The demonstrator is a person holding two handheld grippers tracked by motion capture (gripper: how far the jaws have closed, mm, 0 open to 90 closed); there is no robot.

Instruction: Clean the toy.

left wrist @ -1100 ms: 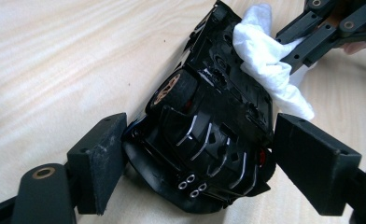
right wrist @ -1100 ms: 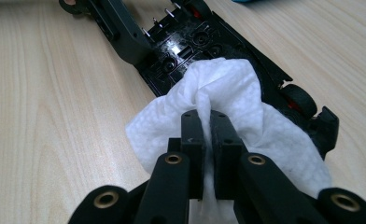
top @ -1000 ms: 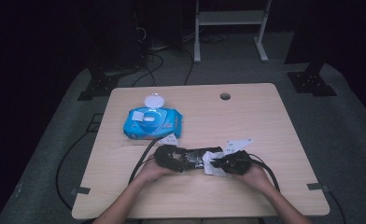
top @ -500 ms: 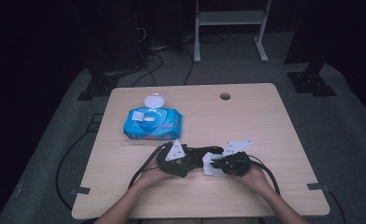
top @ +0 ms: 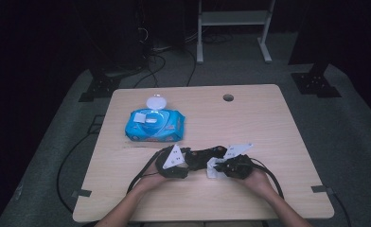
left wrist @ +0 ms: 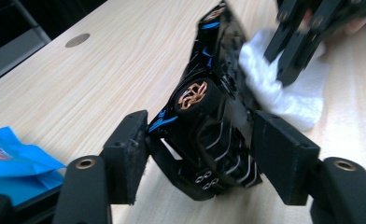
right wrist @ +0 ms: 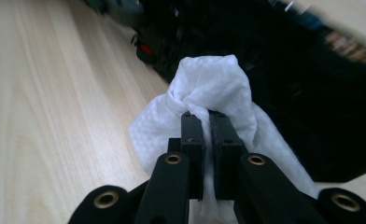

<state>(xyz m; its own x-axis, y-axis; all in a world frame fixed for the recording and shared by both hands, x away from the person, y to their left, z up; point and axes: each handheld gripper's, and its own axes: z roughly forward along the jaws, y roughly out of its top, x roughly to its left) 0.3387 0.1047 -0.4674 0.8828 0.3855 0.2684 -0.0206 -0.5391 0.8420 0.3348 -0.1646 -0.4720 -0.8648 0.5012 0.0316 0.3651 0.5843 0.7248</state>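
A black toy car (left wrist: 214,107) with blue trim and copper wheels lies tilted near the table's front edge, also seen in the high view (top: 203,153). My left gripper (left wrist: 200,156) has just been closing its jaws, and the pads now press on the car's rear from both sides. It comes in from the left in the high view (top: 189,163). My right gripper (right wrist: 207,135) is shut on a crumpled white wipe (right wrist: 209,79) and holds it against the car's side (right wrist: 302,93). The wipe (top: 213,169) sits between the car and the right hand.
A blue pack of wipes (top: 154,125) with its white lid (top: 156,102) flipped open lies at the back left of the wooden table (top: 269,123). A cable hole (top: 228,98) is near the far edge. Black cables trail from both grippers toward the person.
The left gripper has tipped so its grey plate faces up and has shifted slightly toward the car. The right gripper with the wipe has stayed put.
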